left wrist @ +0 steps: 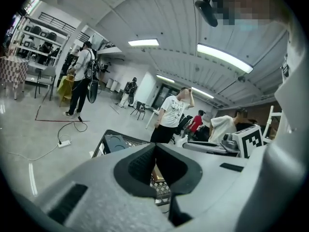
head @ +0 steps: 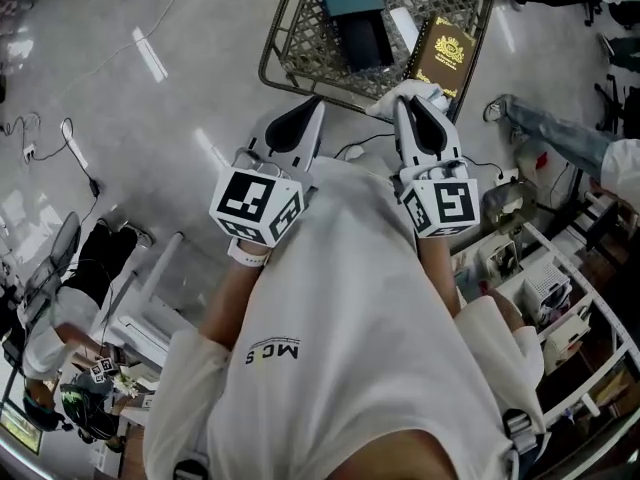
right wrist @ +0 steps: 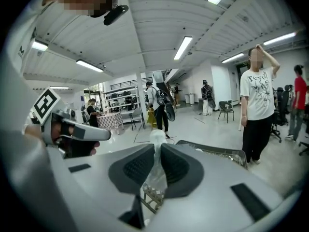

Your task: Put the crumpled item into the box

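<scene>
Clamped in my right gripper [head: 418,108], the crumpled item [right wrist: 156,139] looks soft, light, slippery; a mid-wad grip suits. My left gripper [head: 312,108] is closed, empty.

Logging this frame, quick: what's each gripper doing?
Left gripper: shut, empty.
Right gripper: shut on the crumpled item.

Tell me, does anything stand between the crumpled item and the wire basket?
Nothing visible does. The right gripper holds the crumpled item at the wire basket's near rim; the brown book inside lies just beyond.
</scene>
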{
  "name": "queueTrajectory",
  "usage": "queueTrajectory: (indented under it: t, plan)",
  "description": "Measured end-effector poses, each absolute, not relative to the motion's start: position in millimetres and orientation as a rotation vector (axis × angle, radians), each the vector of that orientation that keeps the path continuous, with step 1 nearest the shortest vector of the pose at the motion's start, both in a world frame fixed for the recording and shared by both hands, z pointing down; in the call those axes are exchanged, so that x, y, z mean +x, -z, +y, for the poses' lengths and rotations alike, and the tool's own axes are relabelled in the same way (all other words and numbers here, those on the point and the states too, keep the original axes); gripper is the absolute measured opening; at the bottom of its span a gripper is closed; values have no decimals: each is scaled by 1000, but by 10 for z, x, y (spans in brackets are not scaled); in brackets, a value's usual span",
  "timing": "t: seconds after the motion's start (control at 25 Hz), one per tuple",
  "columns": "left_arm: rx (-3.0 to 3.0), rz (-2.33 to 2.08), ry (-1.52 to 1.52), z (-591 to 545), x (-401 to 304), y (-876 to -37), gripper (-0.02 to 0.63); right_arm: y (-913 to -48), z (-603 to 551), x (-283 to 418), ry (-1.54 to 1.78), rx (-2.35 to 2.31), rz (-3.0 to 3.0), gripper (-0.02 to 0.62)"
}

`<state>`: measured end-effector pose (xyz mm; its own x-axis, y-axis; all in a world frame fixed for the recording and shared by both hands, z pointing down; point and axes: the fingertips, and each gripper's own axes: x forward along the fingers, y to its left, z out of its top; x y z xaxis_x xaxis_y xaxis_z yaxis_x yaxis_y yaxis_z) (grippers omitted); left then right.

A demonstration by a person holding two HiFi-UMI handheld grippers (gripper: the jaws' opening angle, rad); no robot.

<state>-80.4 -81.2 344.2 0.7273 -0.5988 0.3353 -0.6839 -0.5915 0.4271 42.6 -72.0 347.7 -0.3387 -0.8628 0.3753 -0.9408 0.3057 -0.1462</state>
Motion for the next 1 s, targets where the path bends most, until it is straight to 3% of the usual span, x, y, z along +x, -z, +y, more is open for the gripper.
queueTrajectory:
  t: [0.32, 1.0]
  plan:
    - [2412, -906, -206, -1212, -983, -3465, 25, -3334, -1042, 303, -487, 1745, -2309, 55]
    - [2441, -980, -260, -1432, -355, -3404, 25, -3373, -1333, 889, -461, 1684, -2419, 57]
